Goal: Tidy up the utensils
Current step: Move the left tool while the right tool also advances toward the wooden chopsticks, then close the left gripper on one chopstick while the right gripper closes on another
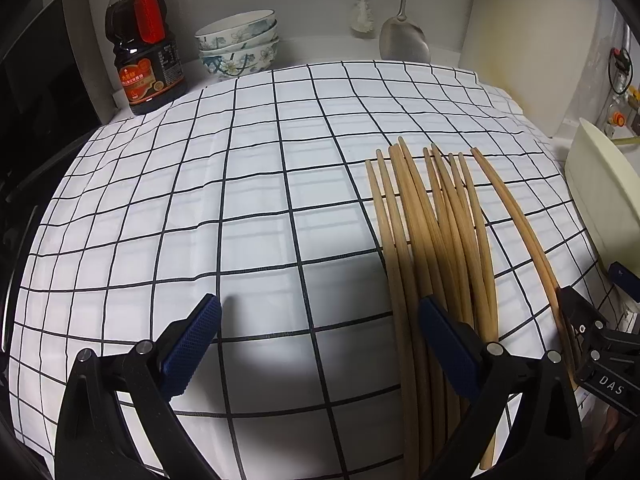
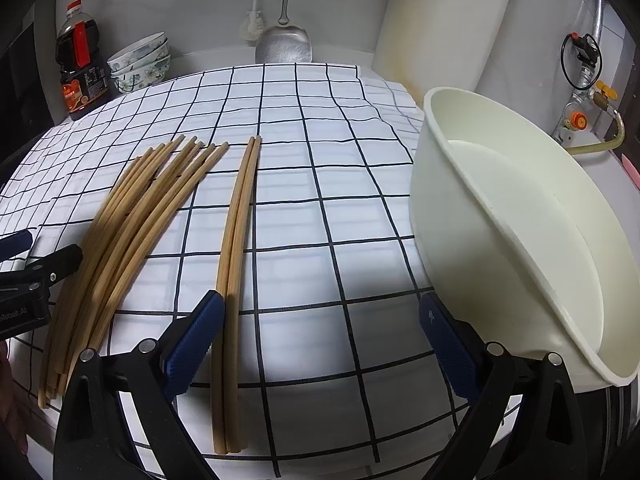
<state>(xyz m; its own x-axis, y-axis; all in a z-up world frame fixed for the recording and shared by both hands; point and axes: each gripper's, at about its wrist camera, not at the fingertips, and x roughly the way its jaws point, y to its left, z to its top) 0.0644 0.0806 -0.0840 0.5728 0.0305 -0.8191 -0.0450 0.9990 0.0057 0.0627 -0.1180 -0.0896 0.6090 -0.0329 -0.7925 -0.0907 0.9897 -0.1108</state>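
Several wooden chopsticks (image 1: 436, 232) lie in a loose bundle on the checked cloth (image 1: 240, 200); in the right wrist view the bundle (image 2: 132, 216) is at the left and a separate pair (image 2: 234, 264) lies beside it. My left gripper (image 1: 320, 344) is open and empty, its right finger over the bundle's near ends. My right gripper (image 2: 320, 344) is open and empty above the cloth (image 2: 320, 160), the pair just inside its left finger. A cream tub (image 2: 516, 232) stands tilted at the right, also in the left wrist view (image 1: 600, 196).
A soy sauce bottle (image 1: 144, 48), stacked patterned bowls (image 1: 240, 44), a hanging metal spatula (image 1: 404, 40) and a white brush (image 1: 364, 16) are at the back wall. Gas pipes and valves (image 2: 588, 80) are at the far right.
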